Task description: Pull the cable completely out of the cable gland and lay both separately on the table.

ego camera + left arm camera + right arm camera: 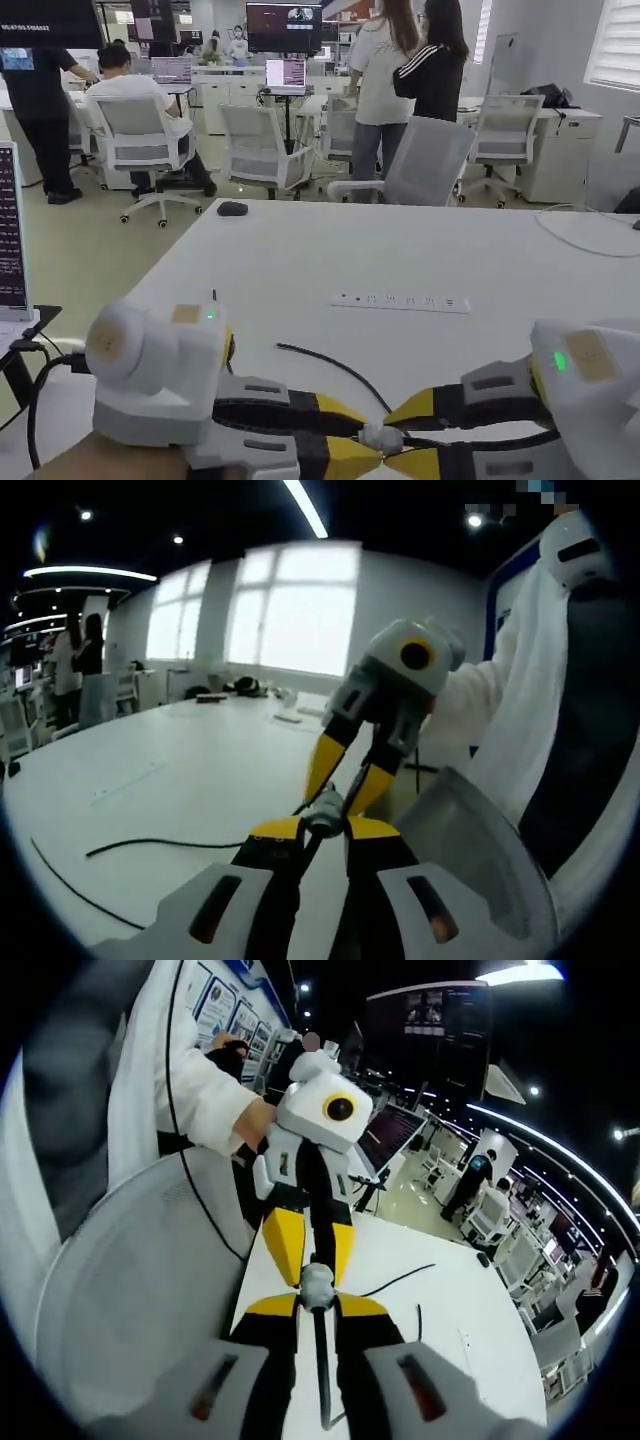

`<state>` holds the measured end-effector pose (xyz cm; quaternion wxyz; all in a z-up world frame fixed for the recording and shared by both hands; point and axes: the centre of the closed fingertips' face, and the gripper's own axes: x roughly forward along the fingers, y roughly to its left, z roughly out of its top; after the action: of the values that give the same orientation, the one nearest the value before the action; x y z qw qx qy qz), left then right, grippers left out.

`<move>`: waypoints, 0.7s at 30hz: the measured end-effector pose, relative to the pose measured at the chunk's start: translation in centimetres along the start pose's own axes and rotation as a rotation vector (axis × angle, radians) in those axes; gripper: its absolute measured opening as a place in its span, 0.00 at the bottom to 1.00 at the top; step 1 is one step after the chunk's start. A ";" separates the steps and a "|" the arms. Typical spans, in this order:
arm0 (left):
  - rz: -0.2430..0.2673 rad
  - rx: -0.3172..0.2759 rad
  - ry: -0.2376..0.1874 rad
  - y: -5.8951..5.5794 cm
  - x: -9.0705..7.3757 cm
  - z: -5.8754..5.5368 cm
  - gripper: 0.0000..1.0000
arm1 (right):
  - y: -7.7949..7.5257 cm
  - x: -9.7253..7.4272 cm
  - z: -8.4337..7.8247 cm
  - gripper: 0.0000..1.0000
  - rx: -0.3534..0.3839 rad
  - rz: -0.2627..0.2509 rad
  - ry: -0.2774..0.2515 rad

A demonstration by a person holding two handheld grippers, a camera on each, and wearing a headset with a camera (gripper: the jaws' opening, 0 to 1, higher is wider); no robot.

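One power strip (400, 301) lies on the white table (330, 250), office chairs (262, 140) beyond.

Table (300, 260): stretched ahead of the person, with chairs (265, 140) and standing people (385, 60) behind its far edge.
Mouse (232, 208): sat on the table's far left corner.
Power strip (400, 301): lay mid-table, beyond the grippers.
Cable (325, 363): lay on the table nearer than the power strip, ran to the cable gland (380, 438), then on between the right gripper's (316, 1303) jaws.
Cable gland: sat above the near edge, between the two grippers, left gripper (322, 827) on its left, meeting tip to tip.
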<state>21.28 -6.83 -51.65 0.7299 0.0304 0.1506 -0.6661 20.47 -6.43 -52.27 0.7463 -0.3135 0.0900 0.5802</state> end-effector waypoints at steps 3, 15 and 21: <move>-0.014 -0.024 -0.017 -0.2 -0.2 0.3 0.16 | 0.0 -0.3 0.5 0.12 0.006 -0.006 -0.026; -0.069 -0.100 -0.154 -1.0 -1.7 2.4 0.15 | -0.3 -1.9 2.9 0.19 0.376 0.106 -0.324; -0.095 -0.102 -0.209 -1.2 -2.6 3.7 0.15 | -1.0 -3.0 4.5 0.19 0.496 0.138 -0.459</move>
<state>20.62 -5.40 -47.29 0.7097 -0.0836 0.1087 -0.6910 19.42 -6.43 -46.89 0.7594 0.0231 0.0790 0.6454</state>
